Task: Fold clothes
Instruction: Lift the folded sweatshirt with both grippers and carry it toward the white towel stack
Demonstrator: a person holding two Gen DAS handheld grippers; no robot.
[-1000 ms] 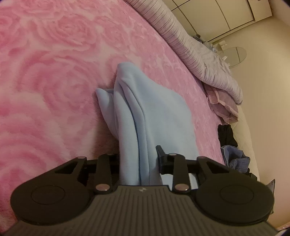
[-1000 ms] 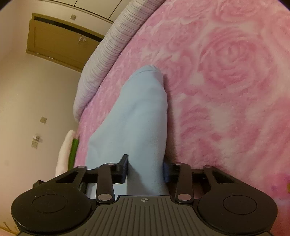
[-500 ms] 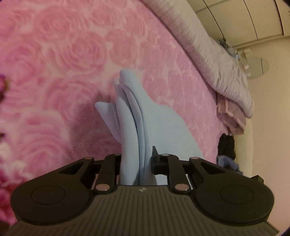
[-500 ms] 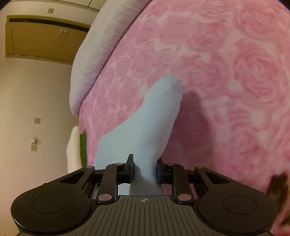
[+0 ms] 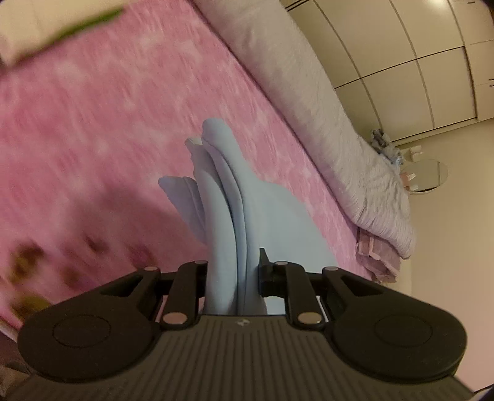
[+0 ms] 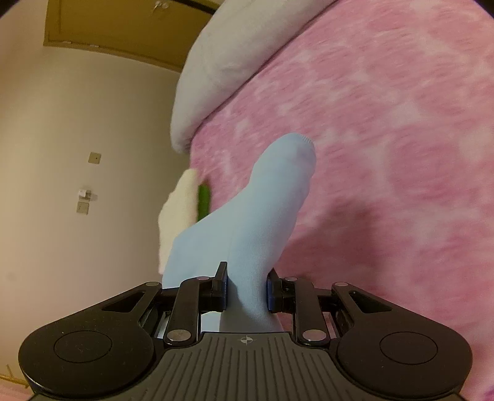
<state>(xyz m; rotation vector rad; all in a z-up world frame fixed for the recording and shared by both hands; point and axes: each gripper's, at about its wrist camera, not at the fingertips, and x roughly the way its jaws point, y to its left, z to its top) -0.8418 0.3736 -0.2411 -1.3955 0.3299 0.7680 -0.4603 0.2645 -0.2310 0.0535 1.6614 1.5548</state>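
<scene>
Gripping with both tongs at once, I have the pale blue knitted cotton garment (image 5: 234, 216) pinched at two places; my left gripper (image 5: 233, 274) has its black fingers drawn in narrow on a bunch of several blue folds, the layers standing edge-on between the pads and running away from the camera; my right gripper (image 6: 247, 293) is likewise nearly closed, its blue-faced pads pressing on either side of a single rounded tube of the same blue cloth (image 6: 262, 222), which ends in a ribbed cuff; in both views the cloth is clamped, not loose between the fingers; the garment hangs from the two grips above the pink rose-patterned fleece blanket (image 5: 108, 129) that covers the bed, a shadow lying on the pink beneath it; whether its far end touches the blanket I cannot tell, since the blanket is smeared with blur; along the far edge of the bed lies a long grey striped bolster pillow (image 5: 308, 101), and beyond it, in the left view, cream wardrobe doors (image 5: 426, 61) and a small round mirror (image 5: 427, 175); in the right view a brown wooden door (image 6: 117, 27) stands in the beige wall, and a white and green item (image 6: 191, 203) lies at the bed's edge, too blurred to identify
</scene>
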